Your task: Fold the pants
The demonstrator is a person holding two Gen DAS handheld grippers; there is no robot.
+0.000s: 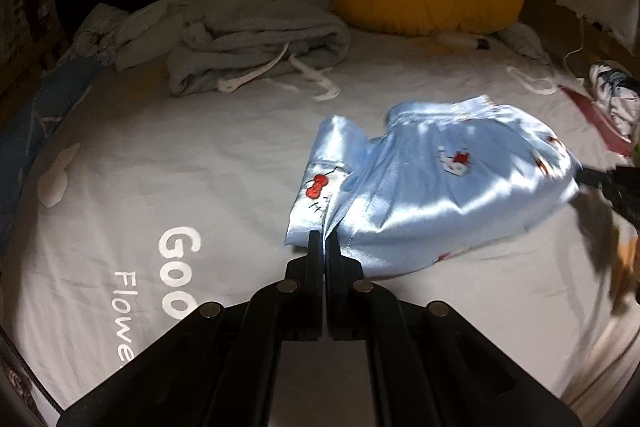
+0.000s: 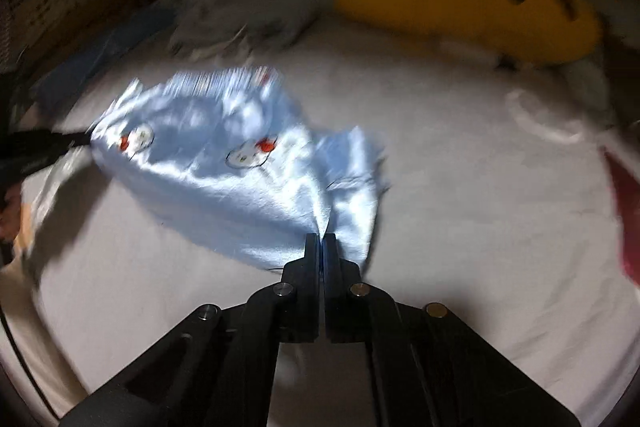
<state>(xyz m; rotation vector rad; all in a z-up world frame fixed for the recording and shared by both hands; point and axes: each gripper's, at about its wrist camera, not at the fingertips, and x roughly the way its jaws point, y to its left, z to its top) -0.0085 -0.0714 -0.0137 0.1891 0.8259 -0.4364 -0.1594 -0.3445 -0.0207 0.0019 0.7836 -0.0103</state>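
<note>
Left gripper (image 1: pixel 324 239), jaws pinched shut on one corner of the blue satin pants (image 1: pixel 432 183), which run toward two o'clock across the bed (image 1: pixel 200 167). Right gripper (image 2: pixel 322 241), jaws likewise clamped on the opposite corner, pants stretching toward ten o'clock between both.

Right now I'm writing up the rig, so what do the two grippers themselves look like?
Both look alike: the left gripper and the right gripper are matte black, each with two flat, straight fingers on angled linkage bars joined by round silver pins. No cables, markings or sleeves show.
</note>
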